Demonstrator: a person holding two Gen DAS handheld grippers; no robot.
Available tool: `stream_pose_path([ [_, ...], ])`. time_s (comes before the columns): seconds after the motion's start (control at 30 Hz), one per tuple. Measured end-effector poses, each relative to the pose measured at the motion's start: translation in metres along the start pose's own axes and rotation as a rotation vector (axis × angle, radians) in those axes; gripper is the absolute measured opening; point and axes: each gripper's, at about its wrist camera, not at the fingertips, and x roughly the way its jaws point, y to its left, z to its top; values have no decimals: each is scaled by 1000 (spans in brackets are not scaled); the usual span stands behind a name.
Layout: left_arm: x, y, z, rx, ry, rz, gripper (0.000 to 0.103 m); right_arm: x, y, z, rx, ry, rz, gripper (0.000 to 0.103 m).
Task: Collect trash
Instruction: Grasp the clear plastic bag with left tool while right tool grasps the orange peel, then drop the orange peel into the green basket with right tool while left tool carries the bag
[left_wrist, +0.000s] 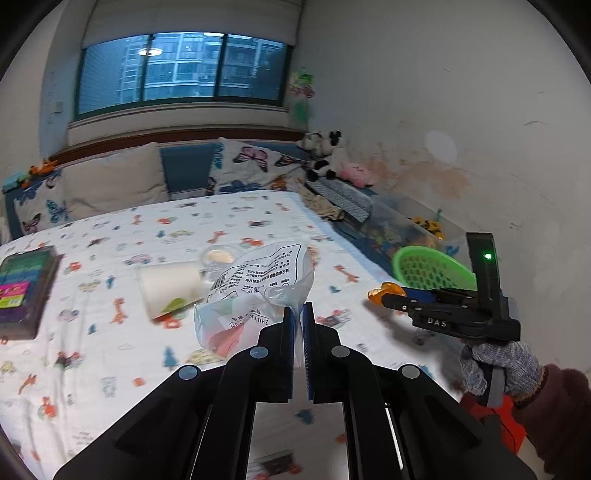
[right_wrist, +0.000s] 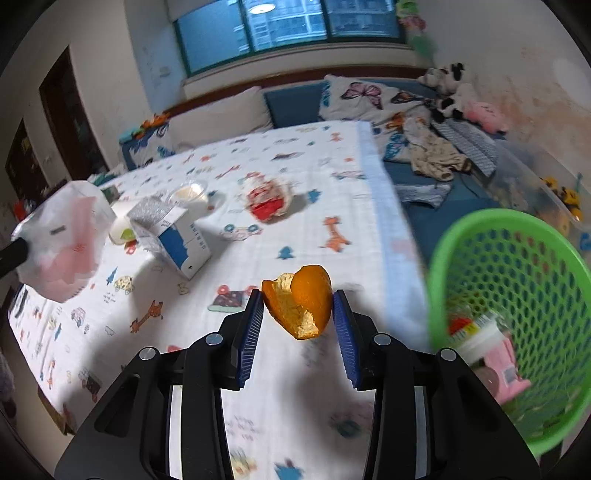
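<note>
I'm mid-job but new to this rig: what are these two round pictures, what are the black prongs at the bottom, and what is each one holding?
Each picture comes from a fisheye camera mounted on a hand-held gripper, looking out along its two fingers; the black prongs are those fingers. A person carries one gripper in each hand; there is no robot arm.

The left view shows the left gripper shut on a clear plastic bag with printed text. The right view shows the right gripper clamping a piece of orange peel.

Both hang over a bed sheet printed with cartoons. On it lie a blue-and-white carton, a clear cup and a red-and-white wrapper. The green mesh basket, at the right, already holds some trash.
</note>
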Motion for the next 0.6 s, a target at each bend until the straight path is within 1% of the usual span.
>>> stream_pose_path([
  [0.13,13,-21,11,28,7,-58,5,-24,-27,-6,40,-26,-52,40],
  [0.33,38,-63,30,84,20,-137,5,-55,-89,-18,116,-34,-174,40],
  [0.5,62,-94,42,120,37,-182,5,-73,-136,-31,171,-27,-263,40],
  [0.6,76,-115,49,147,47,-205,5,-78,-158,-39,202,-22,-294,42],
])
